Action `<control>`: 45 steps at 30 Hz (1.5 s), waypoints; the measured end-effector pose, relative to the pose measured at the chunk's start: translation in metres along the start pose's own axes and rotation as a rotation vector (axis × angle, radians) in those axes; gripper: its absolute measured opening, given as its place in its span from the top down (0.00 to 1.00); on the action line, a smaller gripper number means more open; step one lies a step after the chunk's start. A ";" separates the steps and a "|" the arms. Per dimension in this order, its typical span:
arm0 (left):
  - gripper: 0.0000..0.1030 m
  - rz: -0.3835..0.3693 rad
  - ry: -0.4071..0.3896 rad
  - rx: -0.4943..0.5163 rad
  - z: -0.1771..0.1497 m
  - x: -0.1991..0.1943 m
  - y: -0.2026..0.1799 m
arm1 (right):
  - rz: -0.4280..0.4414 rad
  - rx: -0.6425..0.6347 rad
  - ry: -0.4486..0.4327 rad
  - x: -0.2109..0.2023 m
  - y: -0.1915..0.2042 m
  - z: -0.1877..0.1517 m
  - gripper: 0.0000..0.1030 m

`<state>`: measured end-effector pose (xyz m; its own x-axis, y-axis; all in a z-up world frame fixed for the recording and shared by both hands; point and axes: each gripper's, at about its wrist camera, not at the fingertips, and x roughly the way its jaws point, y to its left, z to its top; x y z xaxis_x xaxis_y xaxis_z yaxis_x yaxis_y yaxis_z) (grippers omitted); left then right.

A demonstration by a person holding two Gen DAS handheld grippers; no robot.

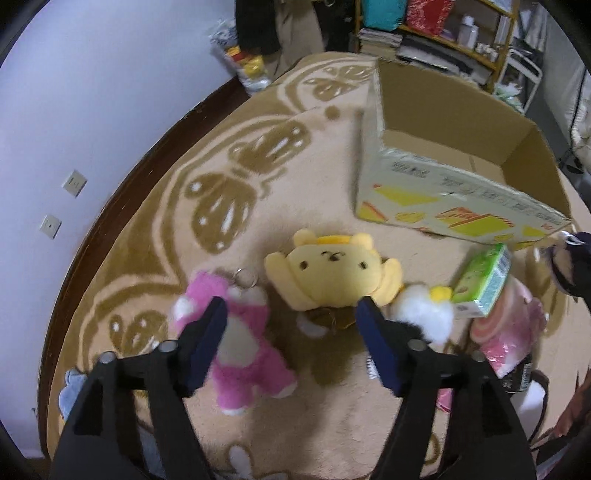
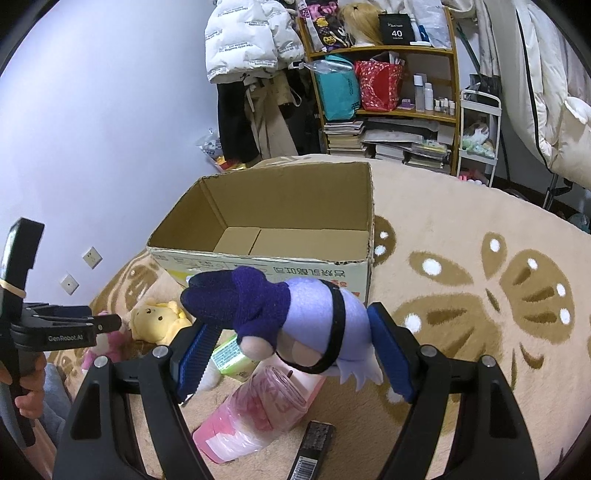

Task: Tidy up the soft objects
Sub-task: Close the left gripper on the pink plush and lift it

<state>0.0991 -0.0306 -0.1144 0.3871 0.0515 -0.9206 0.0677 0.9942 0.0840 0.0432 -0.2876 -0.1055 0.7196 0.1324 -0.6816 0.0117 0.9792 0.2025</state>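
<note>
Purple plush [image 2: 295, 317] sits clamped in right claw [image 2: 291, 354]; left claw [image 1: 291, 332] gapes empty above yellow bear [image 1: 332, 273].

On the left gripper [image 2: 107, 323], seen from the right wrist view, white lettering on its black body reads "GenRobot.AI". Far across the room, a black bag [image 2: 396, 28] on top of the shelf [image 2: 384, 51] shows the number "40" in white. The cardboard box [image 2: 277, 266] carries printed characters along its near side, upside down and not legible to me.
</note>
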 end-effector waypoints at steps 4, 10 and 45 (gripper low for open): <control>0.21 0.061 0.016 -0.019 -0.003 0.005 0.006 | 0.000 0.000 0.004 0.001 0.000 0.000 0.19; 0.13 0.112 0.042 -0.067 -0.006 0.006 0.018 | 0.003 -0.005 0.008 0.005 0.001 -0.002 0.19; 0.63 0.072 0.130 -0.139 -0.012 0.043 0.012 | 0.000 -0.022 -0.003 0.003 0.003 -0.009 0.19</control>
<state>0.1052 -0.0153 -0.1572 0.2641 0.1258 -0.9562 -0.0872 0.9905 0.1063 0.0394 -0.2824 -0.1136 0.7217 0.1320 -0.6795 -0.0038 0.9824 0.1868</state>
